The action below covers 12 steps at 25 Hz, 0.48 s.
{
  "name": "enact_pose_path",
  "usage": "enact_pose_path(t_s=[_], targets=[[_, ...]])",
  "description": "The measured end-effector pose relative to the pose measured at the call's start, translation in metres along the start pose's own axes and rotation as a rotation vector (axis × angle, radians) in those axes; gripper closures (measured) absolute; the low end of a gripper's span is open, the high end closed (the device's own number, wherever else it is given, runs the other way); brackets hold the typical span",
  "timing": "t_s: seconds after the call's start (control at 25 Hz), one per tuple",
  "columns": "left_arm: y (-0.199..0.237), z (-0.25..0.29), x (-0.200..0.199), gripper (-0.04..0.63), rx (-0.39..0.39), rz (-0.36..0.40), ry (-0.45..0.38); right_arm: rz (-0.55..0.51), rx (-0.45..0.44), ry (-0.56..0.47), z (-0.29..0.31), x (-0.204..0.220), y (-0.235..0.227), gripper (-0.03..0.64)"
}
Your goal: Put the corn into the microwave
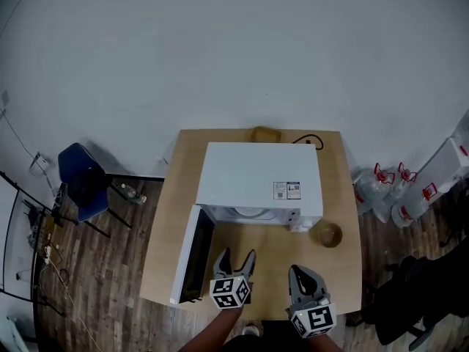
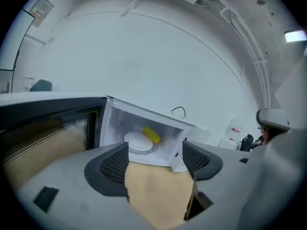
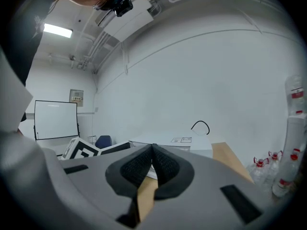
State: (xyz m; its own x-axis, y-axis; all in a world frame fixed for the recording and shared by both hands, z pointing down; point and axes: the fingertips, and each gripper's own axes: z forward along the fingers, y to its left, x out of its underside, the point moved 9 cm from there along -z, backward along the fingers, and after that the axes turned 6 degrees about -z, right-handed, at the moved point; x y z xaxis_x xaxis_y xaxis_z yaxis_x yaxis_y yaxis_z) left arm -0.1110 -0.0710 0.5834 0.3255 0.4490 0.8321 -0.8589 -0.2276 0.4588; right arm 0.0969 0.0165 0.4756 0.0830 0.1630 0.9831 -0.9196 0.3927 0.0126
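A pale wooden table [image 1: 344,196] stands against a plain white wall [image 1: 234,50] on a dark plank floor [image 1: 95,284]. A blue chair [image 1: 80,182] sits to its left, and clear water bottles [image 1: 381,189] with red tops cluster on the floor to its right. A whiteboard [image 3: 55,120] shows against a farther wall, below a lit ceiling strip light [image 3: 57,30].

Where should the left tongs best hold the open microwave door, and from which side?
Grip the door by its free front edge, coming from the person's side with the open left tongs. It stands swung out, hinged at the microwave's left, so that thin edge is nearest.
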Motion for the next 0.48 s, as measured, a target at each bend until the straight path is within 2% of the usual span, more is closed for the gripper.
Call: enact_pose_path(t_s=[0.2,0.28,0.32,0.4,0.44,0.48], targets=[[-0.029,-0.074,-0.008,0.245,0.095,0.012,-0.075,0.009,0.039,-0.024,-0.038,0.002,0.027,0.557],[-0.040,-0.100,-0.009,0.252,0.129,0.042,-0.090,0.007,0.051,-0.032,-0.052,0.002,0.038,0.557],[-0.046,-0.113,-0.009,0.276,0.145,0.065,-0.093,0.006,0.057,-0.036,-0.059,0.001,0.043,0.557],[-0.057,-0.136,-0.009,0.415,0.174,0.121,-0.099,0.007,0.073,-0.045,-0.073,0.000,0.052,0.557],[-0.062,-0.147,-0.008,0.442,0.184,0.149,-0.100,0.007,0.079,-0.049,-0.079,0.000,0.056,0.557],[-0.066,-0.155,-0.007,0.500,0.190,0.172,-0.097,0.005,0.082,-0.052,-0.084,-0.001,0.059,0.557]])
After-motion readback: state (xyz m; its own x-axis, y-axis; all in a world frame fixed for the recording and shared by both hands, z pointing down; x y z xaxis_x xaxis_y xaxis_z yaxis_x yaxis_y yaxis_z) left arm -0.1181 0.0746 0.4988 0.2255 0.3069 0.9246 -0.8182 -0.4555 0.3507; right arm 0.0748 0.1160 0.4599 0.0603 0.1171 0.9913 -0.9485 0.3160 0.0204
